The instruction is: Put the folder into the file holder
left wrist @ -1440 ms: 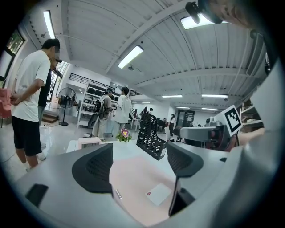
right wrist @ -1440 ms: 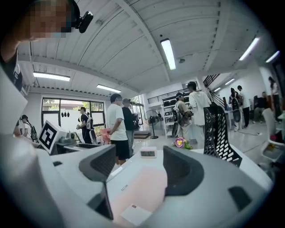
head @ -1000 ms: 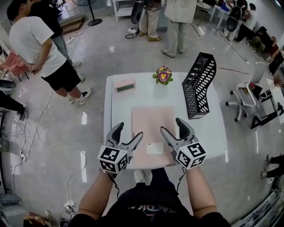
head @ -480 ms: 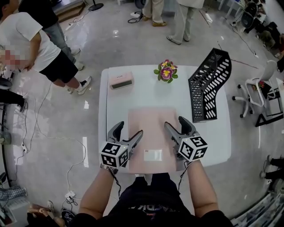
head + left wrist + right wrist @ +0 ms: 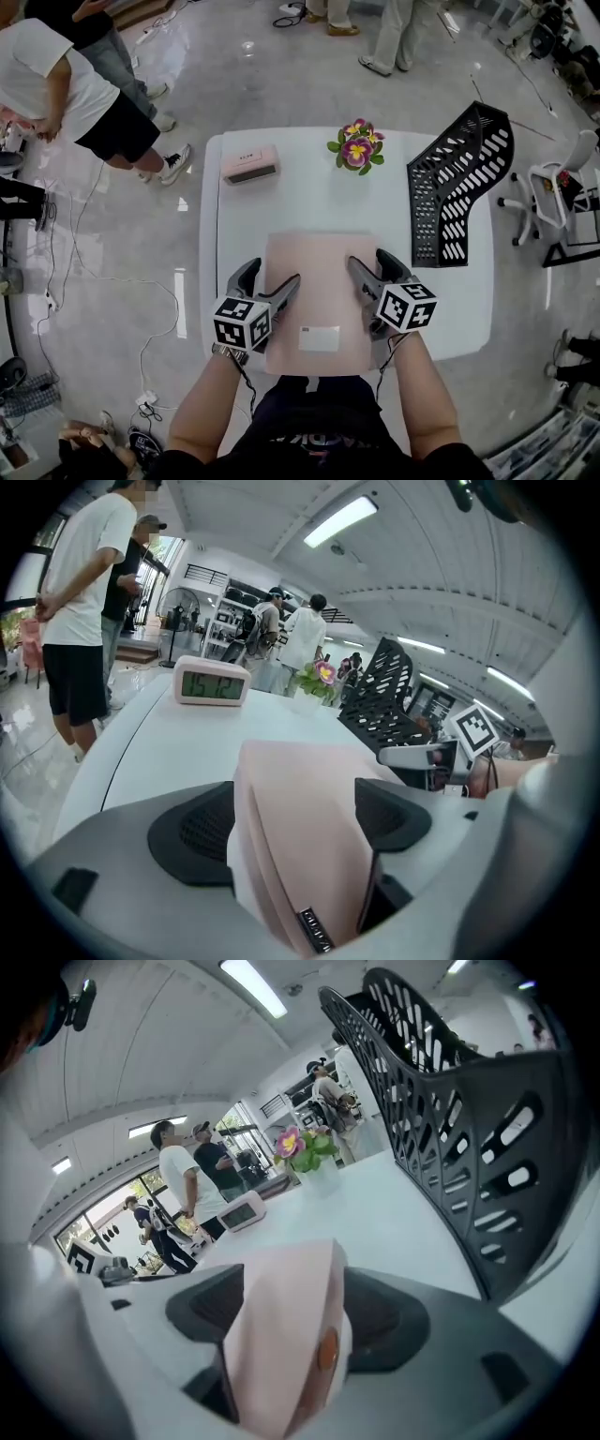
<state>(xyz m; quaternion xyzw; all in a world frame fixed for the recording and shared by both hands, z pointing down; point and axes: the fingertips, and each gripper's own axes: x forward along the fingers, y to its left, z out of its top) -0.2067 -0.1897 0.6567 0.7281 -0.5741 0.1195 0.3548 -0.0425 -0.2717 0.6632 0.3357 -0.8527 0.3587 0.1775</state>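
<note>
White bench (image 5: 300, 202), square top, rounded corners. Black file holder (image 5: 457, 192), slotted walls, lying at the bench's far right, well apart from the folder. Pink folder (image 5: 319, 281), flat over the near middle of the bench, its near edge overhanging toward the person; white label (image 5: 320, 338) near that edge. Left gripper (image 5: 270, 281), fingers closed on the folder's left edge, which sits pinched between the dark pads (image 5: 192, 832). Right gripper (image 5: 371, 264), fingers likewise clamped on the folder's right edge. Pink clock (image 5: 249, 164), far left of the bench. Flowers (image 5: 356, 148), small pot, far middle, between clock and file holder.
</note>
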